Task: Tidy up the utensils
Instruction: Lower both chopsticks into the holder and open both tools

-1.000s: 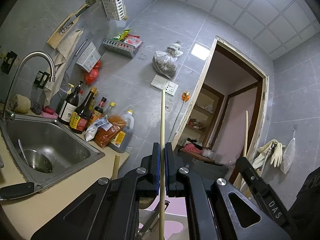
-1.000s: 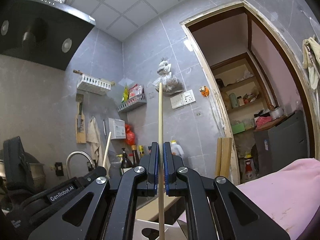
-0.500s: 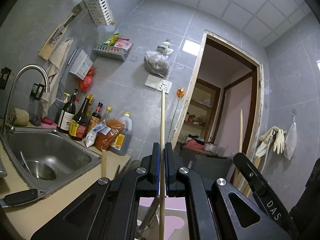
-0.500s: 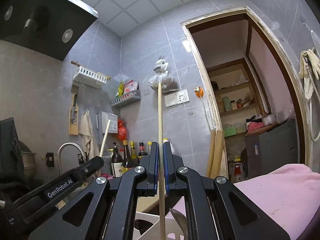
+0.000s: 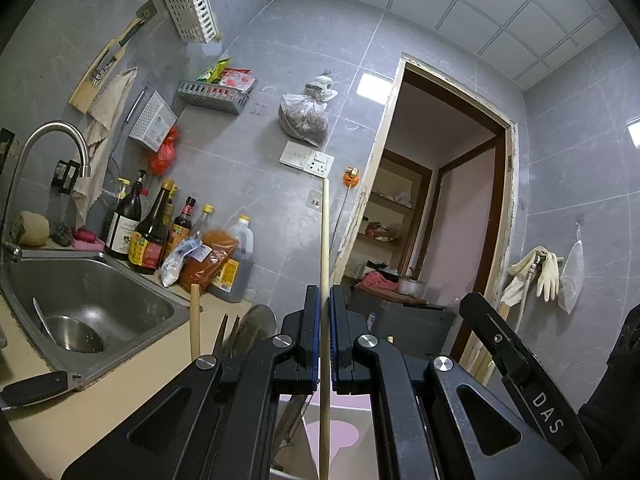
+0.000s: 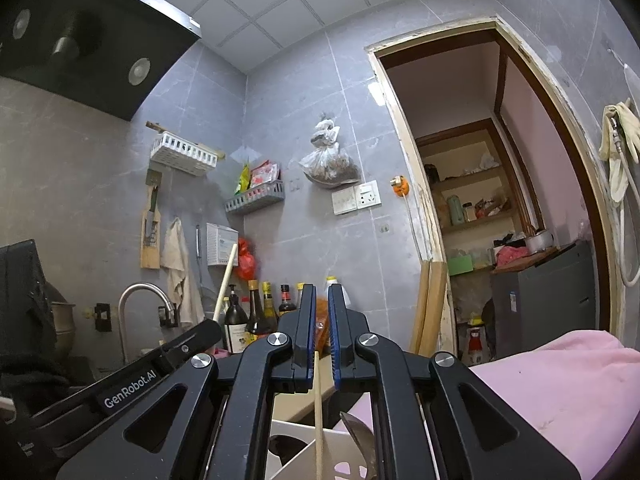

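Observation:
My left gripper (image 5: 324,294) is shut on a pale wooden chopstick (image 5: 324,248) that stands upright between its fingers. My right gripper (image 6: 322,292) is slightly open; a second chopstick (image 6: 318,408) stands loose below the gap, its top under the fingertips, its lower end in a white utensil holder (image 6: 296,444). A metal spoon (image 6: 356,430) stands in the same holder. In the left wrist view another chopstick (image 5: 195,320), a fork (image 5: 224,336) and a round metal utensil (image 5: 258,322) stick up beside my gripper. The right gripper's body (image 5: 516,364) shows at the right.
A steel sink (image 5: 80,304) with a ladle and faucet (image 5: 52,140) lies to the left on the beige counter (image 5: 120,392). Sauce bottles (image 5: 152,236) line the wall. A pink cloth (image 6: 560,392) lies at the right. An open doorway (image 6: 500,200) lies ahead.
The right gripper opened and let go of its chopstick, which dropped down into the holder. The left gripper still holds its chopstick and tilted slightly.

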The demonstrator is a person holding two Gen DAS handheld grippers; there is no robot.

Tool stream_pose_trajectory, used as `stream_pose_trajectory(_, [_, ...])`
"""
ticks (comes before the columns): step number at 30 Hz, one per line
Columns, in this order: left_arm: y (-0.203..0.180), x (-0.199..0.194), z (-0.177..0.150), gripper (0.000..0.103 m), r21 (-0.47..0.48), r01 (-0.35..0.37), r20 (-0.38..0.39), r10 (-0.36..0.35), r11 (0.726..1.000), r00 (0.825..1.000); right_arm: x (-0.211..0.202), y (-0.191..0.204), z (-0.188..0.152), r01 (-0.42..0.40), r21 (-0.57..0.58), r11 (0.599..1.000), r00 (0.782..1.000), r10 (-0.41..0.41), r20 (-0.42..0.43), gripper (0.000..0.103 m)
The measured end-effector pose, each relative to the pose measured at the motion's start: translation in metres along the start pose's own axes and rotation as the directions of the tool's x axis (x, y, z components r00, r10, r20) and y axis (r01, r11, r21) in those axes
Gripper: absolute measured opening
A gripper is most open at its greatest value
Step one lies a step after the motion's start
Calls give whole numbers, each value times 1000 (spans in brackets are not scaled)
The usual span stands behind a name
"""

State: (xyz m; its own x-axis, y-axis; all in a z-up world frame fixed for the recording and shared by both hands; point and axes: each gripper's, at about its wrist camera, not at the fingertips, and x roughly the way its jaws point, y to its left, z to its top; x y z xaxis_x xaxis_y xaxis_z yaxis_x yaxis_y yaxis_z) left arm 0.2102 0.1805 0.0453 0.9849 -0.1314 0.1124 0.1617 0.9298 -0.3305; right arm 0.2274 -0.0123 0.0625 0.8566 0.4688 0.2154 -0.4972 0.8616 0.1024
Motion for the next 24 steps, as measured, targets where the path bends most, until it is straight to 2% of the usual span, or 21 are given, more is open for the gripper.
stream_pose_trajectory(8, [1,-4,-1,3,17,-31,10,31,999,999,-1,1,0,-2,2,1000,1000,2,1,7])
stream_pose_trajectory(18, [0,-3,-3,3,28,-24,-2,24,999,1000,-5,4,2,-9,-6,1000,1000,9,3,8])
stream_pose_trajectory(21, [-1,-4,-3,3,28,-25,-6,25,999,1000,-5,4,3,-9,-7,1000,1000,9,7,10])
stream_pose_trajectory(24, [-3,-4,-1,3,33,-31,-12,31,999,999,-7,5,5,-11,-7,1000,1000,12,17,19])
